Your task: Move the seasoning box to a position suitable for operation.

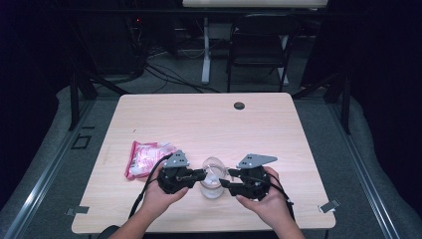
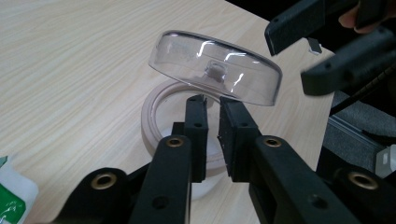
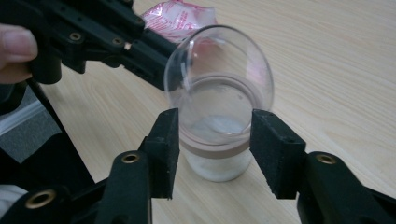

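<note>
Low in the middle of the high view, the glass jar [image 1: 211, 185] stands on the table [image 1: 278, 129], its clear lid [image 2: 215, 67] tilted open above the rim. The left gripper [image 2: 212, 100], fingers nearly together, sits under the lid's edge, seemingly propping it. The right gripper [image 3: 215, 133] has wide fingers flanking the jar's neck, touching nothing.

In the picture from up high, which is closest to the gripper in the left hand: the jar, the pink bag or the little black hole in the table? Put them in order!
From the left gripper:
1. The jar, right at its jaw tips, to its right.
2. The pink bag, just behind it on the left.
3. The black hole, far off near the table's back edge.
</note>
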### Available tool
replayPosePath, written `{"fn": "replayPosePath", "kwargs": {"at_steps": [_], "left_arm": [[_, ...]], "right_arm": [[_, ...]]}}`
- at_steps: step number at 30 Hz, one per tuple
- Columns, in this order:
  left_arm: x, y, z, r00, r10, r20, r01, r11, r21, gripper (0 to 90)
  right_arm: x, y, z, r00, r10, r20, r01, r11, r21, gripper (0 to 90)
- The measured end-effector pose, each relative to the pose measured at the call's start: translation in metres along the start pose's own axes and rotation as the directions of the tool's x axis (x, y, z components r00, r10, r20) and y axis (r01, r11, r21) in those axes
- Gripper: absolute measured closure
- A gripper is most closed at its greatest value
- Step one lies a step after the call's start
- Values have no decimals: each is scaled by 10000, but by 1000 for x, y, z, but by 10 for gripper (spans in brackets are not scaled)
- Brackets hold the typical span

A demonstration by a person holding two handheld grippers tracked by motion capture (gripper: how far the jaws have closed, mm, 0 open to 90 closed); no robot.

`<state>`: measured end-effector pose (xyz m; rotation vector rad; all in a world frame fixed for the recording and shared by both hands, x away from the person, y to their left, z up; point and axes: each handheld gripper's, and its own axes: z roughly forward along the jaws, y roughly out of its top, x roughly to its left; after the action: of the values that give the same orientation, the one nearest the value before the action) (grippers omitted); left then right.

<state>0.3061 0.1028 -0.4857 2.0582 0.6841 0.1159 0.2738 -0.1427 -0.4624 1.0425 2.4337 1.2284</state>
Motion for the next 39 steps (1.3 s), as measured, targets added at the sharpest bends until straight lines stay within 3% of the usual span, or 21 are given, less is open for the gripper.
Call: {"fn": "replayPosePath", "kwargs": {"at_steps": [7, 16, 19, 29, 39], "left_arm": [[-2, 4, 0, 9998, 138, -170, -142, 9996, -263, 673], [1, 0, 3, 9982, 314, -508, -333, 9988, -363, 535], [4, -2, 7, 9966, 273, -779, -282, 9996, -100, 528], [8, -11, 18, 9960, 35, -891, -17, 9998, 195, 525], [9, -13, 19, 9935, 173, -1128, -122, 9989, 461, 627]], "right_arm": [[5, -3, 9, 9979, -441, 482, 437, 9990, 87, 469], [4, -4, 13, 9974, -499, 519, 493, 9987, 123, 520], [3, -3, 12, 9978, -453, 485, 452, 9990, 43, 528], [0, -3, 9, 9990, -240, 373, 241, 9997, -48, 536], [-6, -5, 7, 9992, -56, 395, 57, 10000, -21, 563]]}}
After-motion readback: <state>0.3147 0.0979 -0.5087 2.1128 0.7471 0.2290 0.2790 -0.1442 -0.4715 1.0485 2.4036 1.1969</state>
